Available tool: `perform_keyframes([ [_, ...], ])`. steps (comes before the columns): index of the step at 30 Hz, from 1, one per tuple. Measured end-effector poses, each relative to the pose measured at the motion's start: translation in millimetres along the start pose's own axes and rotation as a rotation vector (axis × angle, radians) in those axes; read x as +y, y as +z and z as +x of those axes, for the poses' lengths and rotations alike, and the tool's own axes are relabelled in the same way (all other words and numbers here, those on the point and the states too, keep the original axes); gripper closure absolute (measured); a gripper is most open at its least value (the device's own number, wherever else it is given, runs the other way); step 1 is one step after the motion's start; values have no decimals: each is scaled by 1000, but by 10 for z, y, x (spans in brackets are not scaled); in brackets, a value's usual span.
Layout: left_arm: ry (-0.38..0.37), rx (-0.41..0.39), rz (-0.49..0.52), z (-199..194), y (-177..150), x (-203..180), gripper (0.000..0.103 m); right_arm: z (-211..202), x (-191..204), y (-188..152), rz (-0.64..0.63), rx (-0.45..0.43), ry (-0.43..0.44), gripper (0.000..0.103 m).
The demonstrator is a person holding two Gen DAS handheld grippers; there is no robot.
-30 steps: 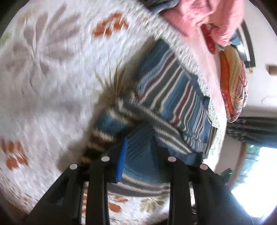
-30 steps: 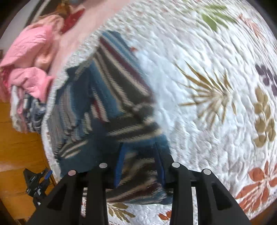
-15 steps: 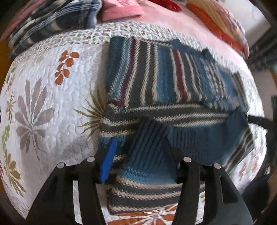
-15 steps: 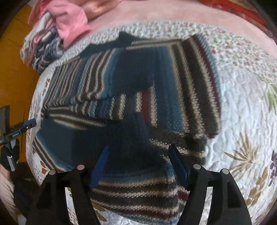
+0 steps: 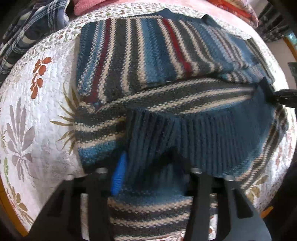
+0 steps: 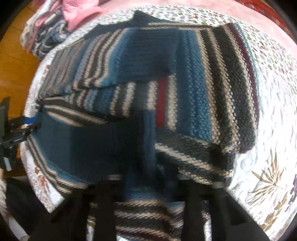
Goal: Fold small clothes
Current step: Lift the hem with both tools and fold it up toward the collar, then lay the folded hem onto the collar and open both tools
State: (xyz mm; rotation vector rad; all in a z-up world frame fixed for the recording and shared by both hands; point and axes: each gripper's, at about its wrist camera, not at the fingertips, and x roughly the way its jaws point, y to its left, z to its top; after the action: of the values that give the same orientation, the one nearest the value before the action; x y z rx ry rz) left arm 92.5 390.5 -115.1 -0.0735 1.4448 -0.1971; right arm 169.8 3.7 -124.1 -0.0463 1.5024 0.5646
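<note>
Both grippers pinch striped knit sweater (image 5: 148, 55) hem on floral quilt (image 5: 37, 111).
Left gripper (image 5: 154, 166) and right gripper (image 6: 148, 176) fingers each close on ribbed hem; pink clothes (image 6: 78, 13) upper left, right view only.

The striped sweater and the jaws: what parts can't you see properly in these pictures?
- Left gripper, left wrist view: the lifted ribbed hem of the striped sweater covers the jaw tips, so the grip itself is hidden.
- Right gripper, right wrist view: dark, blurred knit hides the jaws.
- Sweater's underside and the quilt below it: covered by the sweater.
- Clothes pile, right wrist view: cut off by the picture's edge.
</note>
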Motion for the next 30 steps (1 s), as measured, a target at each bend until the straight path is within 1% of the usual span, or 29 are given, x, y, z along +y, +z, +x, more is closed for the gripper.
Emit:
perform_keyframes([
  [2, -40, -10, -4, -47, -13, -8, 85, -62, -4, -19, -2, -7, 4, 93],
  [4, -57, -27, 3, -120, -19, -33, 87, -154, 18, -34, -9, -19, 10, 93],
  [5, -65, -35, -1, -162, -5, -38, 87, -235, 8, -46, -8, -31, 26, 93],
  [8, -120, -79, -30, -353, 20, 0, 88, -452, 23, -102, -3, -64, 67, 93],
  [11, -166, -158, -34, -648, 27, -9, 89, -707, 56, -139, -14, -111, 94, 93],
  [13, -204, -228, -46, -871, 56, -28, 89, -919, 57, -176, -17, -155, 109, 94],
  [16, -236, -334, -65, -1146, 98, -94, 89, -1200, -20, -184, 9, -226, 149, 94],
  [18, -232, -398, -74, -1268, 179, -110, 89, -1370, -84, -144, 30, -280, 161, 94],
  [21, -209, -472, -102, -1357, 300, -57, 89, -1556, -129, 16, 54, -361, 157, 94],
  [22, -197, -488, -108, -1371, 356, -29, 89, -1571, -122, 88, 61, -371, 152, 94],
  [24, -170, -511, -130, -1350, 522, 34, 89, -1587, -140, 255, 70, -387, 125, 94],
  [25, -161, -517, -142, -1330, 622, 62, 89, -1588, -174, 392, 83, -394, 112, 94],
  [27, -141, -529, -154, -1285, 833, 99, 89, -1564, -232, 582, 103, -399, 103, 94],
  [30, -106, -532, -161, -1159, 1158, 130, 89, -1439, -282, 957, 127, -392, 63, 94],
])
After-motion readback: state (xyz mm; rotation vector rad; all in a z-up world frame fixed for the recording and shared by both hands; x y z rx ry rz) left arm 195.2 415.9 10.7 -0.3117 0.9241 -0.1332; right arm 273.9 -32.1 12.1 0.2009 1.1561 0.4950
